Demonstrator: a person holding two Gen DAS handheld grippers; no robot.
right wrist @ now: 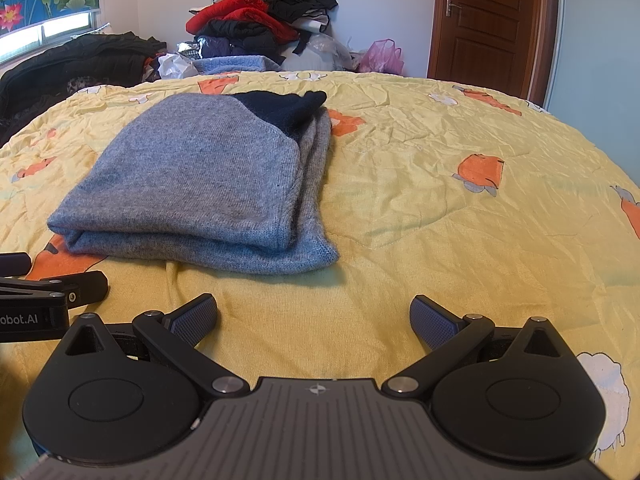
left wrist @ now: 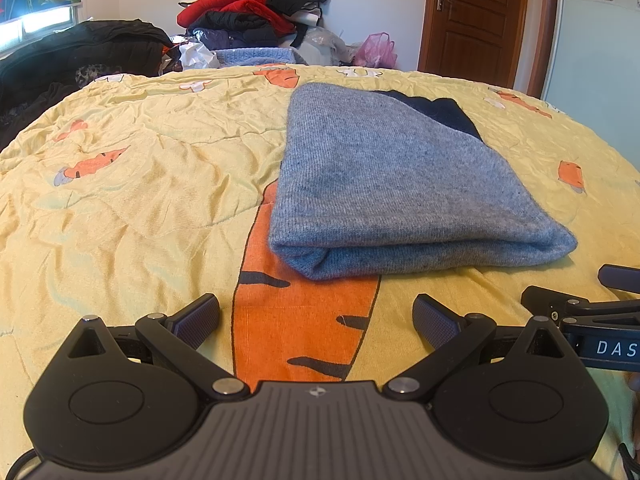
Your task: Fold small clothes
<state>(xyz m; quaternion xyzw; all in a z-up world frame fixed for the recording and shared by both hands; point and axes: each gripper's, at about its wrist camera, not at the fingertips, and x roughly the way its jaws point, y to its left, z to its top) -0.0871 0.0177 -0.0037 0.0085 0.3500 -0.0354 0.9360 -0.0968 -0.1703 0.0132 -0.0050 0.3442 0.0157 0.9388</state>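
Both claws, the left gripper (left wrist: 316,322) and right gripper (right wrist: 314,322), hang spread and empty just short of the grey sweater (left wrist: 384,184) folded on the yellow bedspread (left wrist: 132,184). Any next fold wants matched pinches at its near corners, lifted evenly.

A home bedroom — carrot-print bedspread (left wrist: 140,184), piled clothes (left wrist: 256,8), wooden door (left wrist: 476,16).

Daylight came from the window (left wrist: 36,24) at upper left, glaring there. The yellow bedspread (right wrist: 400,200) was bright, shadows soft. Both views were sharp, with fisheye bending the edges.
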